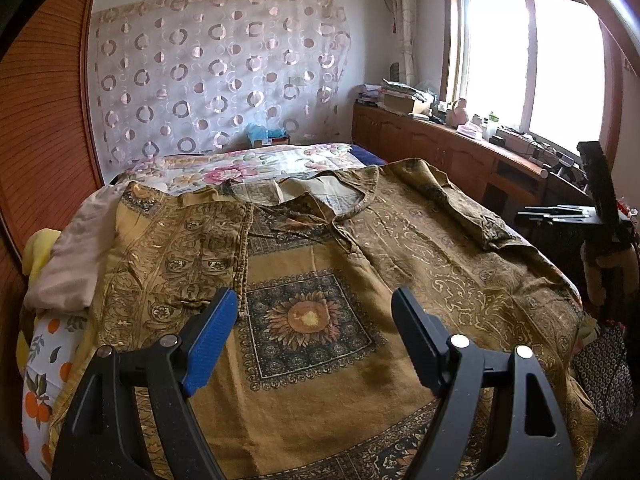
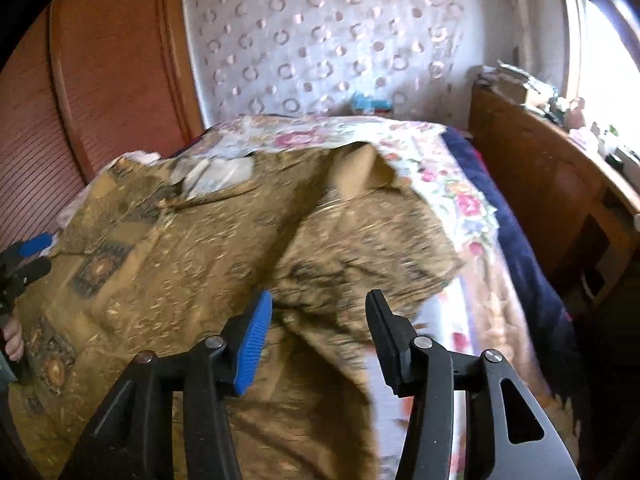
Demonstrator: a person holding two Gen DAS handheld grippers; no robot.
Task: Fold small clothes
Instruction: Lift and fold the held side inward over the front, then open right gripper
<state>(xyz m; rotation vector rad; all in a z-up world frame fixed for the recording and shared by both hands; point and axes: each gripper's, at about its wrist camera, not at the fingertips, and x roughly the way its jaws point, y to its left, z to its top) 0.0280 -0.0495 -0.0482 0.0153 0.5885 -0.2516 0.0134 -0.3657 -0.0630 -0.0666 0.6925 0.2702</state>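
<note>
Mustard-gold patterned cotton shirt (image 1: 312, 280) lies spread across floral-quilted bed (image 2: 452, 184), filling mid-frame. Left gripper (image 1: 314, 320) hovers wide open, empty, lower centre. Right gripper (image 2: 320, 320) parted over the shirt's sleeve, probably releasing it.

Mustard-brown cotton shirt (image 1: 320, 280): dark sunflower squares and scrollwork. Beyond the shirt, white bedspread (image 1: 256, 164): pink floral print; pale curtain (image 1: 216, 68): mauve rings.
</note>
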